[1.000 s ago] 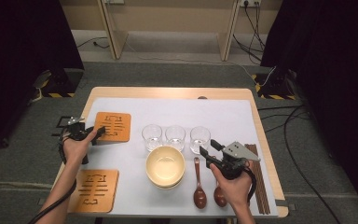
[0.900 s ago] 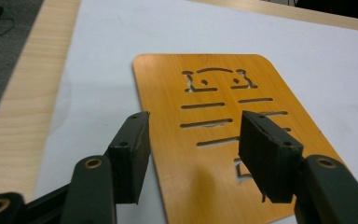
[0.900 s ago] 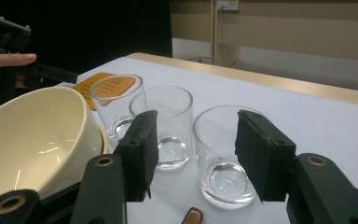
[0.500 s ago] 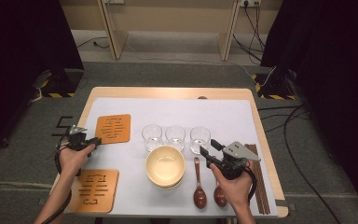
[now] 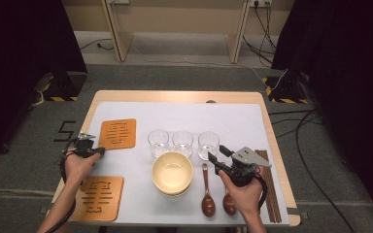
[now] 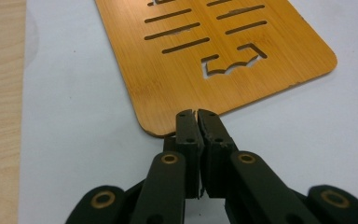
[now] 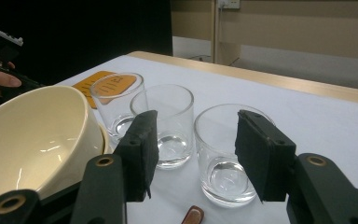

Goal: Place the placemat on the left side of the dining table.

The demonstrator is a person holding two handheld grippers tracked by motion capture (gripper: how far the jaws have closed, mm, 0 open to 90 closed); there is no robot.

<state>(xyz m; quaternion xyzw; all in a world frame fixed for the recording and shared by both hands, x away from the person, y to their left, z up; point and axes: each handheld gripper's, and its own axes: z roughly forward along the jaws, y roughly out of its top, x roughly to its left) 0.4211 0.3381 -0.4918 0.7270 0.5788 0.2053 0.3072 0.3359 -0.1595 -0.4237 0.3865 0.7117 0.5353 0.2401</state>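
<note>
At the far left of the surface (image 5: 141, 109), the left tool (image 5: 97, 151) is seen with its jaws brought together; they have just been closing, and in the left gripper view the tips meet at the near corner of the upper bamboo mat (image 6: 214, 51), whose edge seems to be pinched between them, though that cannot be told for certain. This mat (image 5: 118, 133) lies flat on the white cover, just left of three glasses (image 5: 183, 142); a second mat (image 5: 98, 196) lies nearer the person, well apart from the first. The mat is judged to be light, thin and stiff, with a smooth finish that may slip, so a hold on a corner or plain edge, away from the cut slots, is favoured.

Toward the middle, a cream bowl (image 5: 172, 172) is stacked on another, with two wooden spoons (image 5: 207, 204) to its right. Further right, the right tool (image 5: 218, 158) is held with its jaws spread and nothing between them, aimed at the nearest glass (image 7: 223, 154). Chopsticks (image 5: 270, 187) lie along the right edge.
</note>
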